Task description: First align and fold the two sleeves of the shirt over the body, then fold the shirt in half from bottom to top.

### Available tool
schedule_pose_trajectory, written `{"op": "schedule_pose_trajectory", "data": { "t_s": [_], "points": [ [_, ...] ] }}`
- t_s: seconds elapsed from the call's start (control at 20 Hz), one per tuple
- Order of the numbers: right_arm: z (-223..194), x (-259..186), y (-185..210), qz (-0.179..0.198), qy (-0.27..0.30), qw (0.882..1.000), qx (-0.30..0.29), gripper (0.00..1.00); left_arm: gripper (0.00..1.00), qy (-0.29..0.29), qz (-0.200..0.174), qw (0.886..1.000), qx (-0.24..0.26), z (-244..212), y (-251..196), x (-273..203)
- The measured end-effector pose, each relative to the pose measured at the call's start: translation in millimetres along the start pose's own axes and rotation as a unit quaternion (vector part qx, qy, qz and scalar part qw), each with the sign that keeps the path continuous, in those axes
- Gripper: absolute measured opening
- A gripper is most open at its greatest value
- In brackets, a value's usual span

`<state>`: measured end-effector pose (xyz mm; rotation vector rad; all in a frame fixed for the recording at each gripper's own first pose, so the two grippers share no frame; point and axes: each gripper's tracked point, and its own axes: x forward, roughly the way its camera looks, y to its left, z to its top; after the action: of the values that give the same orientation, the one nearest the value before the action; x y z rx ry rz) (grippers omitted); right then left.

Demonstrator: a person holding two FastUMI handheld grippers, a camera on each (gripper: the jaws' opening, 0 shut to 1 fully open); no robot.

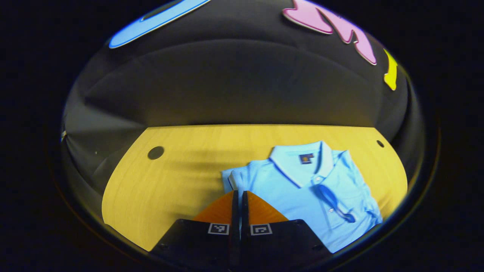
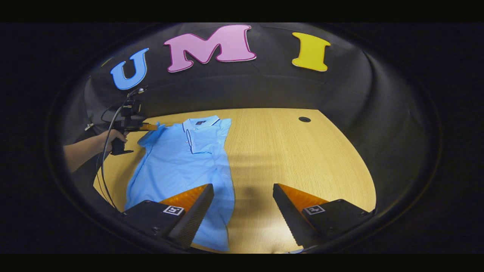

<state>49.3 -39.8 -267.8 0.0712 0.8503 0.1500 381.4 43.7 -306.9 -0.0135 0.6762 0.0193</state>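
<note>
Left claw point(image 1: 239, 196) is pressed tight together, fingers meeting with barely a line between them, and the tips sit right at the edge of the sleeve point(image 1: 236, 177) of the light blue polo shirt point(image 1: 302, 189). A sliver of blue shows between the fingers near their base, but whether the cloth is truly pinched I cannot tell from here.

Over in the right gripper view, that same left claw point(image 2: 151, 126) is out at the far shoulder of the shirt point(image 2: 181, 162), carried by a hand point(image 2: 109, 138) with a cable looping down from it. The sleeve there looks lifted at the tip.

The shirt lies flat on the wooden counter point(image 2: 295, 158), collar point(image 2: 200, 122) toward the booth wall, hem toward the camera. The near sleeve point(image 2: 210, 141) is folded in over the chest.

Right claw point(image 2: 243, 194) stands wide apart, gripping nothing, one finger above the shirt's lower edge and the other over bare wood.

Writing? There is a small dark label point(image 1: 306, 158) inside the collar with an orange mark on it, too small to read. Square black-and-white marker tags sit on each claw's fingers. Collar carries a thin dark stripe along its edge. Two round holes point(image 1: 155, 152) show in the counter.
</note>
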Motion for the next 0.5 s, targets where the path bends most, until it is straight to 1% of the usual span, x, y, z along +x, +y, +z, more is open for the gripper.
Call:
{"op": "schedule_pose_trajectory", "data": {
  "t_s": [0.2, 0.25, 0.3, 0.35, 0.4, 0.45, 0.5],
  "points": [
    [-5, -10, -3, -0.001, -0.001, 1.000, 0.009, 0.98, 0.06, -0.012, -0.055, 0.998, 0.002, 15, -65, -18],
    [-6, -13, -4, -0.001, -0.003, 1.000, 0.012, 0.94, 0.06, -0.011, -0.062, 0.998, 0.003, 14, -76, -21],
    [-6, -15, -4, -0.001, -0.006, 1.000, 0.016, 0.98, 0.06, -0.009, -0.070, 0.998, 0.000, 13, -87, -25],
    [-6, -18, -4, -0.001, -0.008, 1.000, 0.019, 0.98, 0.17, -0.007, -0.077, 0.997, -0.003, 10, -97, -28],
    [-6, -21, -4, 0.000, -0.011, 1.000, 0.022, 0.98, 0.07, -0.006, -0.089, 0.996, -0.010, 10, -108, -34],
    [-7, -25, -5, 0.000, -0.014, 1.000, 0.024, 0.98, 0.25, -0.006, -0.104, 0.994, -0.018, 9, -116, -41],
    [-9, -27, -6, 0.000, -0.015, 1.000, 0.025, 0.98, 0.40, -0.009, -0.114, 0.993, -0.024, 10, -122, -50]
  ]
}}
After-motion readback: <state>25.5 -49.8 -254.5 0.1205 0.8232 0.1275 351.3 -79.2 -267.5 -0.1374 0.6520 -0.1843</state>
